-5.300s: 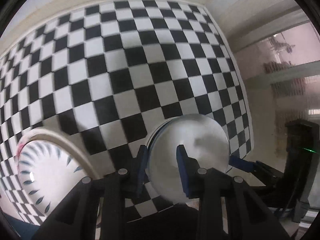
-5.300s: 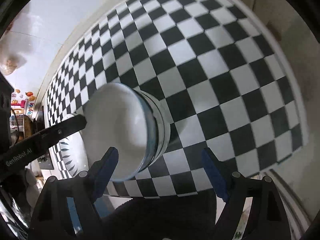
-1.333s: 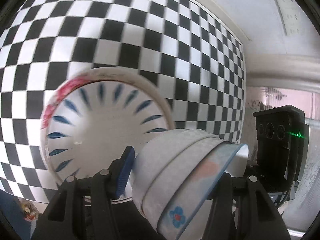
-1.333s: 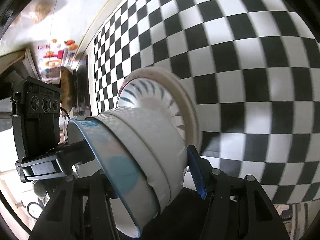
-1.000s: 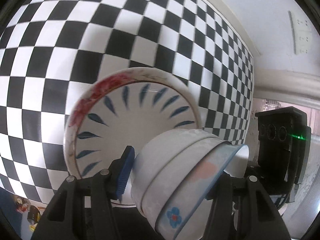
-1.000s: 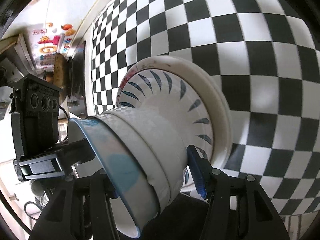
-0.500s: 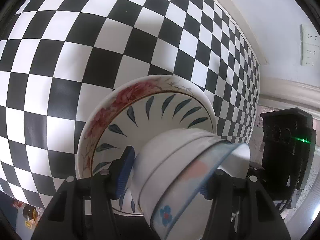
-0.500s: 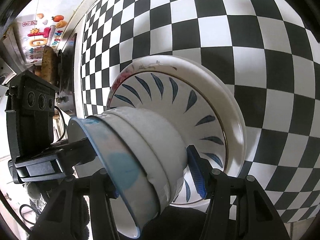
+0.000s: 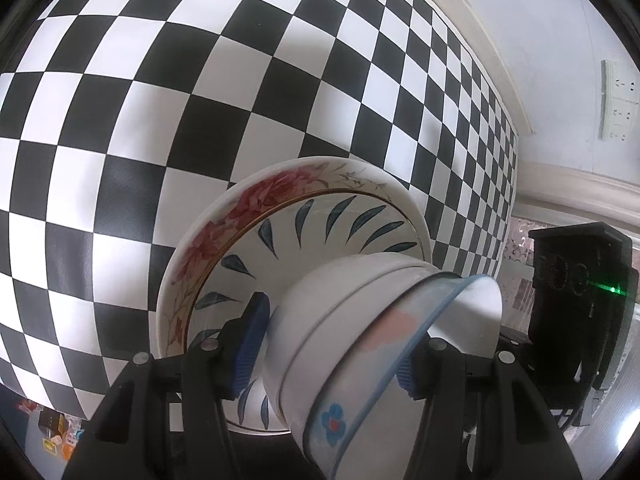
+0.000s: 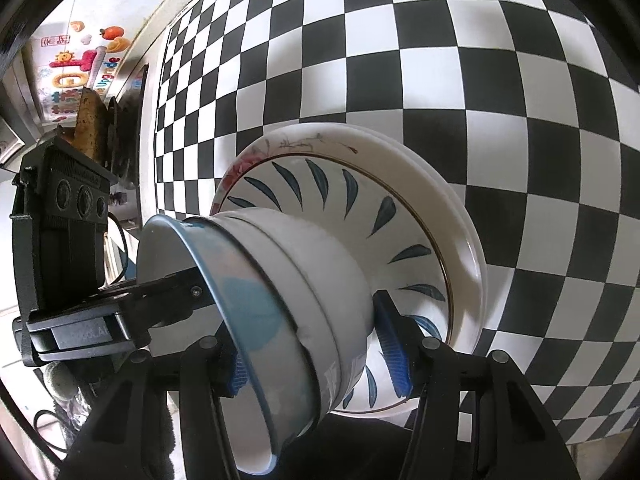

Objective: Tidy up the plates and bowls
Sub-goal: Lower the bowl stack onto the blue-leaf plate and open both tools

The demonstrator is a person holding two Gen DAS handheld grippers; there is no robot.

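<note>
A stack of white bowls (image 9: pixel 360 336), the top one blue-rimmed with a small flower, is held between both grippers just above a stack of plates (image 9: pixel 304 216) with blue leaf marks and a red flower rim. My left gripper (image 9: pixel 328 344) is shut on the bowl stack from one side. My right gripper (image 10: pixel 316 344) is shut on the bowls (image 10: pixel 304 292) from the opposite side. The plates (image 10: pixel 400 208) rest on the checkered table. I cannot tell whether the bowls touch the plates.
The black-and-white checkered tablecloth (image 9: pixel 160 80) spreads all around the plates. A white wall with sockets (image 9: pixel 618 100) lies beyond the table's far edge. A dark stove area and stickers (image 10: pixel 88 68) stand past the table's other end.
Both grippers have carried the bowl stack from beside the plates to over their middle and lower toward them. The grip has not changed.
</note>
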